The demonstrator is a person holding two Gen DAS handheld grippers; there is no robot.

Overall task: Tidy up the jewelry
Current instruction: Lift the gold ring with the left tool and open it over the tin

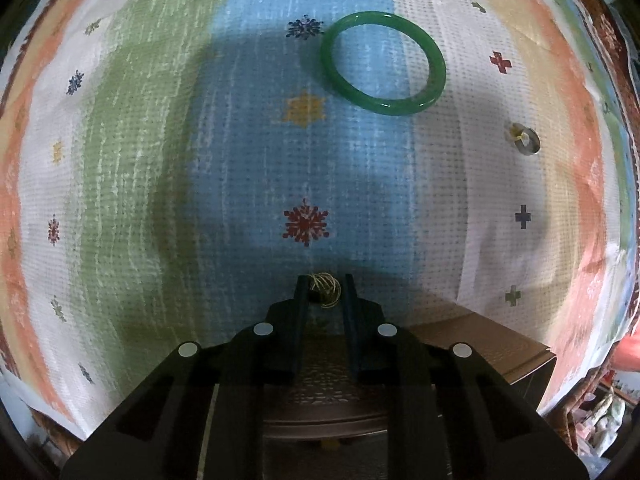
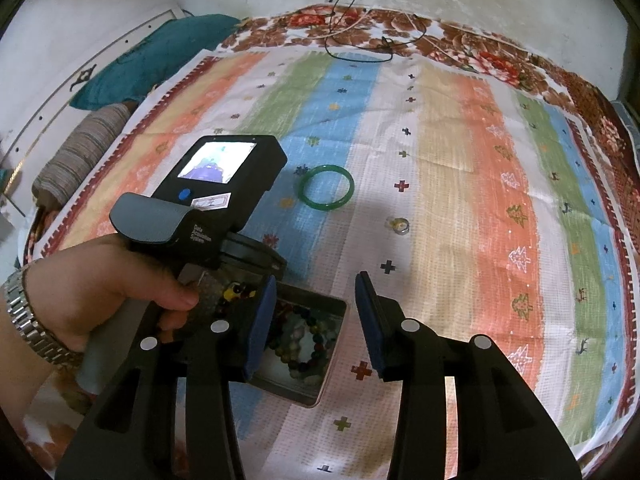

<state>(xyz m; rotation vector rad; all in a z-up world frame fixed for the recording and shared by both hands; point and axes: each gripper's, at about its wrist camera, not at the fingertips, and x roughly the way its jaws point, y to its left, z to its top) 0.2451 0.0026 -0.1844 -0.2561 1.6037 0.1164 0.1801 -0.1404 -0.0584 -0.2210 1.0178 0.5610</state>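
**Asker:** Closest to the lens, what shows?

**Describer:** Two black fingers of the left gripper (image 1: 325,291), pointing straight down at a striped cloth (image 1: 160,160). They stand close together, with a small gold coil (image 1: 326,289) of thin wire or chain between the tips. It touches one finger. Whether both pads press on it, I cannot tell.

**Asker:** And the right gripper?

**Describer:** The right gripper (image 2: 317,280) tilts down toward the cloth. Its blue pads stand well apart, with nothing between them.

**Asker:** Where is the jewelry?

**Describer:** An open metal box (image 2: 316,294) sits on the cloth, just under the right gripper's left finger. Bead bracelets (image 2: 304,344) lie inside it, in mixed dark and pale colours. From the left wrist, the box shows as a brown shape right below the fingers. Farther out, a green bangle (image 2: 326,206) lies flat on the blue and white stripes. A small silver ring (image 2: 400,226) lies near it on the white stripe, apart from the bangle. Both are well apart from the box.

**Asker:** Is anyone visible?

**Describer:** A hand (image 2: 100,292) grips the left gripper's handle at the left of the right wrist view, with a metal watch (image 2: 28,312) on the wrist. The handle unit carries a small lit screen. Its fingers are hidden behind the right gripper there.
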